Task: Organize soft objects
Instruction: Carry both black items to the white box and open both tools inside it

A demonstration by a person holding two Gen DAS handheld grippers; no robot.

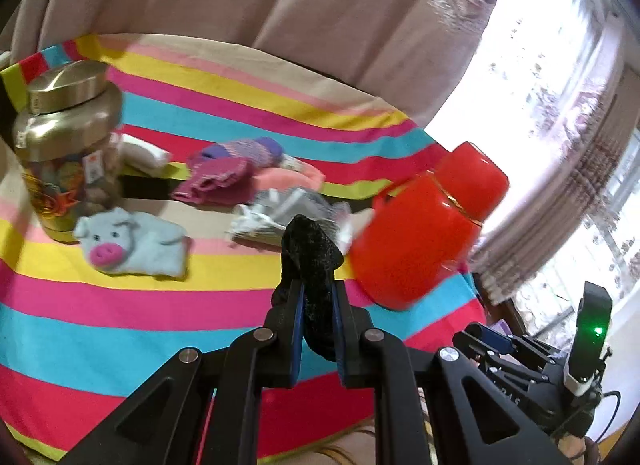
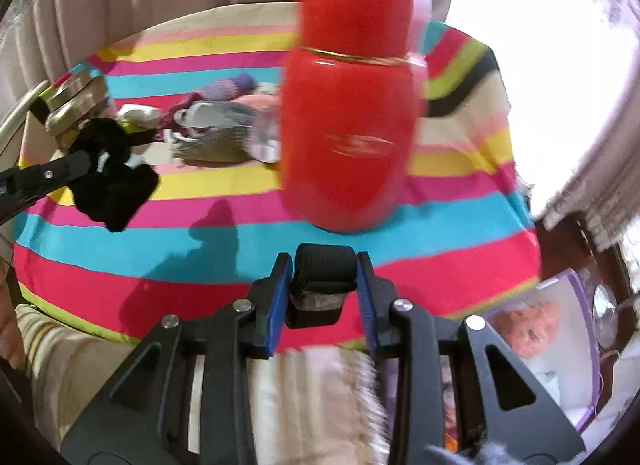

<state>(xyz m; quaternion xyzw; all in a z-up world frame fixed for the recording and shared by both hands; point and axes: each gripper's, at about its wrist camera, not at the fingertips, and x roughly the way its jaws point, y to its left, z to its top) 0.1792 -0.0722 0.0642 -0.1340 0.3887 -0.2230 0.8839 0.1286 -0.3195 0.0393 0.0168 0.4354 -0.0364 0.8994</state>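
My left gripper [image 1: 318, 289] is shut on a limp black sock [image 1: 310, 249], held above the striped tablecloth [image 1: 120, 305]. The right wrist view shows that same gripper [image 2: 90, 159] at the left with the sock [image 2: 116, 185] dangling from it. My right gripper [image 2: 323, 265] is shut on a rolled black sock [image 2: 320, 277], in front of a red flask [image 2: 348, 113]. Loose socks lie mid-table: a blue pig-face one [image 1: 132, 245], a grey-white pair [image 1: 288, 213], a magenta one [image 1: 216, 183], a purple striped one [image 1: 244, 149], a pink one [image 1: 292, 179] and a white one [image 1: 144, 153].
A gold-lidded jar [image 1: 68, 137] stands at the table's left, and the red flask [image 1: 428, 233] at its right. Curtains hang behind the table. Below the table's right edge is a clear bag with an orange plush [image 2: 532, 329]. A fuzzy cream cloth [image 2: 320, 393] lies under my right gripper.
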